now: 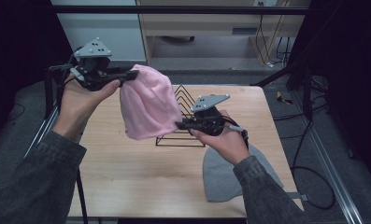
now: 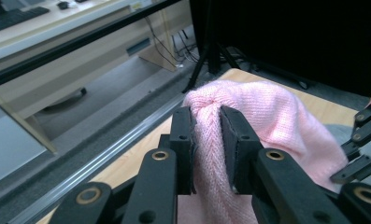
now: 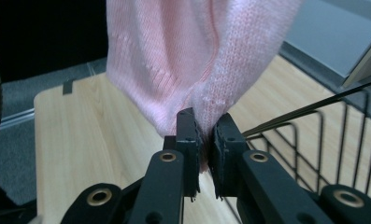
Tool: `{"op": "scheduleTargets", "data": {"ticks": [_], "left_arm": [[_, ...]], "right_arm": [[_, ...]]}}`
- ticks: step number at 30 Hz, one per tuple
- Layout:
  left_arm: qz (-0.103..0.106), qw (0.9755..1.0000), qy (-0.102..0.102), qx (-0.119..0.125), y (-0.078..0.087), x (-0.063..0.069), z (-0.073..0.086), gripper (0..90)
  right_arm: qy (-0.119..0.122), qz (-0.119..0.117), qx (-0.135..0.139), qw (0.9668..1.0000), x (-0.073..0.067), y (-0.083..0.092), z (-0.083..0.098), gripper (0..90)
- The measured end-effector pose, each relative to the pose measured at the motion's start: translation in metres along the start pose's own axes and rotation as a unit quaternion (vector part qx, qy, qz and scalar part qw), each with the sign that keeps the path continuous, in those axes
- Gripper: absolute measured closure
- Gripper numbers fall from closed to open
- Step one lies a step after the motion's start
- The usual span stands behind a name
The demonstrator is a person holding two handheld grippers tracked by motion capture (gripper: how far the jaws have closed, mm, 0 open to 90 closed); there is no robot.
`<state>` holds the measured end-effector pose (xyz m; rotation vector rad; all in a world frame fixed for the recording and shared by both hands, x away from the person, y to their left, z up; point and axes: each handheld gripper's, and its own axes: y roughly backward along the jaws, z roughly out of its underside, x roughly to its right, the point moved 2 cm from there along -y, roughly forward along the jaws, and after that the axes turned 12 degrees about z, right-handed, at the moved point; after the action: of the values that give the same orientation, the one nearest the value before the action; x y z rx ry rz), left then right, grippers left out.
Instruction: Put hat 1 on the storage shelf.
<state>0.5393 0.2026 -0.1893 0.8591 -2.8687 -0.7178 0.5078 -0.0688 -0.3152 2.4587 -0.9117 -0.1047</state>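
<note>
Black wire rack [image 1: 185, 119] stood at the centre of the high view on the wooden table [image 1: 127, 172], its triangular wire dividers upright and the slots that showed held nothing; the pink hat partly covered its left side. In the right gripper view the rack [image 3: 323, 135] filled the right edge, bare wires, nothing in the bays that could be seen. Pink knit beanie [image 1: 148, 102] was held up off the table, upper centre-left of the high view, stretched between both grippers and hanging slantwise from upper left to lower right. Left gripper [image 1: 129, 74], upper left of the frame, was clamped narrow on the top edge of the beanie; in the left gripper view its jaws pinched a bunched fold of the beanie [image 2: 248, 121], ribbed knit clear between the pads. Right gripper [image 1: 181, 125], centre of the high view, was clamped on the beanie's lower corner; in the right gripper view the jaws stood almost together with a thin bit of pink fabric [image 3: 197, 60] nipped between them, the rest rising to the top of the frame. Beanie looked soft, fine rib knit, pale pink, a bit creased. A grey hat [image 1: 220, 179] lay flat on the table at lower right, partly under the right sleeve, well apart from the pink one.
</note>
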Motion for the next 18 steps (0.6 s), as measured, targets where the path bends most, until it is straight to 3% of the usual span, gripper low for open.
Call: {"op": "scheduleTargets", "data": {"ticks": [4,12,18], "left_arm": [[-0.001,0.9997,0.016,0.018,-0.003,-0.011,-0.003,75.2],[-0.011,0.9992,0.017,0.034,-0.007,-0.019,-0.015,75.1],[-0.014,0.9989,0.012,0.044,-0.013,-0.021,-0.025,75.0]], "right_arm": [[-0.002,0.001,0.010,1.0000,0.014,-0.001,-0.008,83.1],[0.008,0.025,0.013,0.9996,0.035,-0.002,-0.029,83.2],[-0.001,0.035,0.020,0.9992,0.043,-0.005,-0.033,83.1]]}}
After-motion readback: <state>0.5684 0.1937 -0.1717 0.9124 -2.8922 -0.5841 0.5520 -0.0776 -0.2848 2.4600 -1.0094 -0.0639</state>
